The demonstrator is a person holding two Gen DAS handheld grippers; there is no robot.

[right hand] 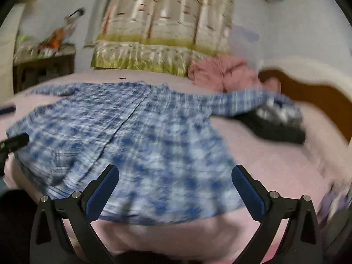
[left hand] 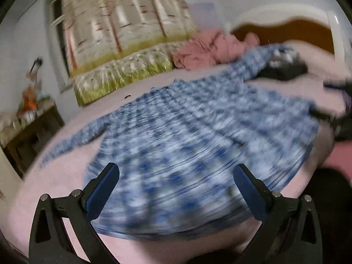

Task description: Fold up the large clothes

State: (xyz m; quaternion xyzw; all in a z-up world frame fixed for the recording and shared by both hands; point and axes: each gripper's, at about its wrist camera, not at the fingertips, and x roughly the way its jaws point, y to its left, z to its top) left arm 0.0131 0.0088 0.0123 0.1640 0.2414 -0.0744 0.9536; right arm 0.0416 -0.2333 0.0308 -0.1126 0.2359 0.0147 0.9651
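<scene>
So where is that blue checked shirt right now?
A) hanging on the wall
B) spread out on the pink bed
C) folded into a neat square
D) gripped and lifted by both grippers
B: the shirt lies spread out on the bed, sleeves out to the sides, and both the left gripper and the right gripper are open with nothing between their fingers.

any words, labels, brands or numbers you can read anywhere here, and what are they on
None can be read in either view.
Both pictures are smeared by motion blur.
The checked shirt shows only its blue and white pattern.
The curtain shows printed trees and grass, no lettering.
The left gripper and right gripper show no markings.
</scene>
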